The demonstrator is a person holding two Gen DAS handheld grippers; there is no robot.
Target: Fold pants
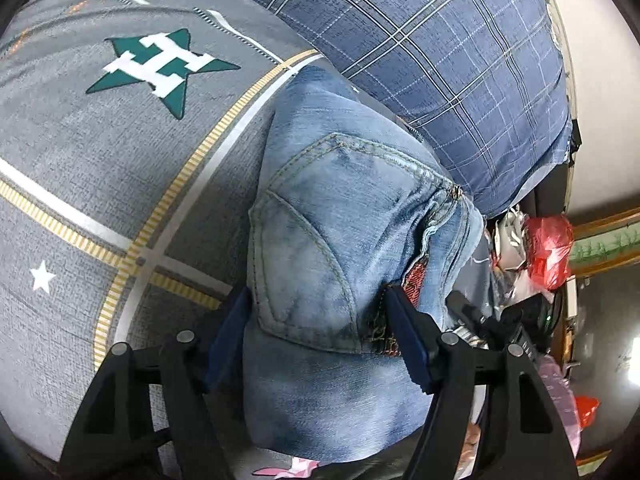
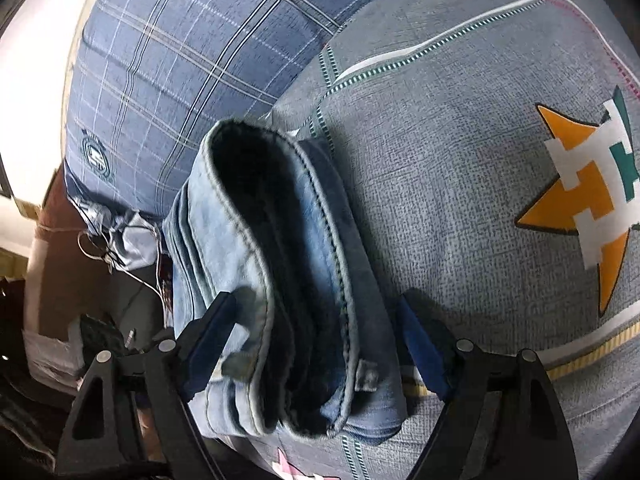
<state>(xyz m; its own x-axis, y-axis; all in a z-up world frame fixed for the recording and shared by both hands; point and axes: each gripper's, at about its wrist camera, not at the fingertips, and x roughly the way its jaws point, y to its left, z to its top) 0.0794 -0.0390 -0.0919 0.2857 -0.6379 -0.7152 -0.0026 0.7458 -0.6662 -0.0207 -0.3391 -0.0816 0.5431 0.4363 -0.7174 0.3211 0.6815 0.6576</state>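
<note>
The pants are light blue jeans folded into a thick bundle on a grey patterned bedspread. In the left wrist view the jeans (image 1: pixel 332 240) show a back pocket and side seam, and my left gripper (image 1: pixel 316 320) straddles the bundle with its jaws wide apart, one blue pad on each side. In the right wrist view the jeans (image 2: pixel 280 248) show stacked folded edges with a dark opening on top, and my right gripper (image 2: pixel 316 320) stands open around that end, pads beside the denim without pinching it.
A blue plaid pillow (image 1: pixel 440 52) lies against the far side of the jeans and also shows in the right wrist view (image 2: pixel 180 48). The bedspread (image 1: pixel 100 152) stretches to one side. Past the bed edge are a red plastic bag (image 1: pixel 548 252), cables and clutter.
</note>
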